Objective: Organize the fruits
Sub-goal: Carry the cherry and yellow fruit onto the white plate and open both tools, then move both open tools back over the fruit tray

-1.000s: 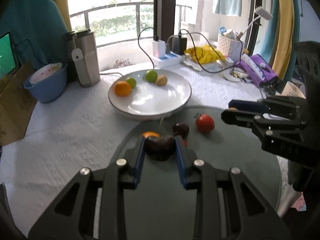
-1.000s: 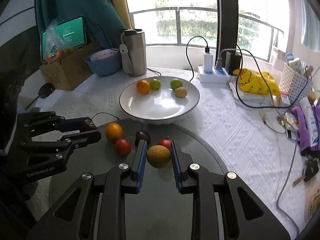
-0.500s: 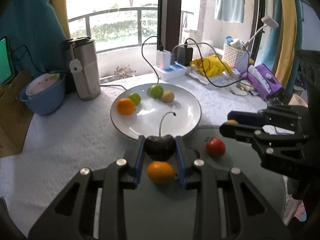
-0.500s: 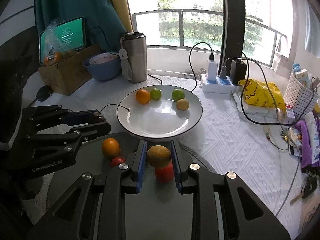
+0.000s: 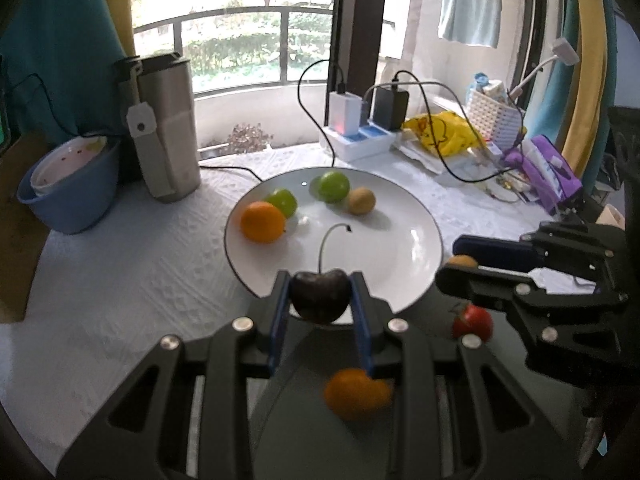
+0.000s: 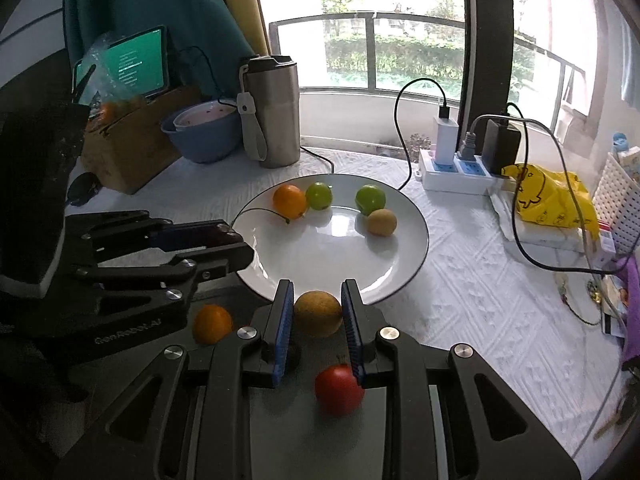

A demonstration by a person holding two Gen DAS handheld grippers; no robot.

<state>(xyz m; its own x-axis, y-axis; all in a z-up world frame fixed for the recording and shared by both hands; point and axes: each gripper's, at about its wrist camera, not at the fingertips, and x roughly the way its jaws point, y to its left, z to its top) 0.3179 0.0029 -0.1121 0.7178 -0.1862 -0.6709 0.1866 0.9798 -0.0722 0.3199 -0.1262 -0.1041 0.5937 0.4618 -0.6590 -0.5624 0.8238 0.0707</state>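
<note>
You are mid-carry with a fruit in each gripper, both at the near rim of the white plate. Nearest you, on the dark round mat, an orange and a red tomato-like fruit are left unpicked.

Your left gripper is clamped on a dark cherry; its blue pads press both flanks. The cherry sits stem-up, its thin stem arching up and away from you over the plate, so its long axis runs roughly upright between the pads.

Your right gripper is clamped on a yellow-brown round fruit, which is close to spherical; I cannot tell any pointing direction for it.

Next, I judge, you carry both forward over the bare middle of the plate, lower them and part the jaws gently, since round fruit will roll on the glossy dish.

Farther on, an orange on the plate, two green fruits and a small tan fruit lie along the far rim; keep clear of them.
</note>
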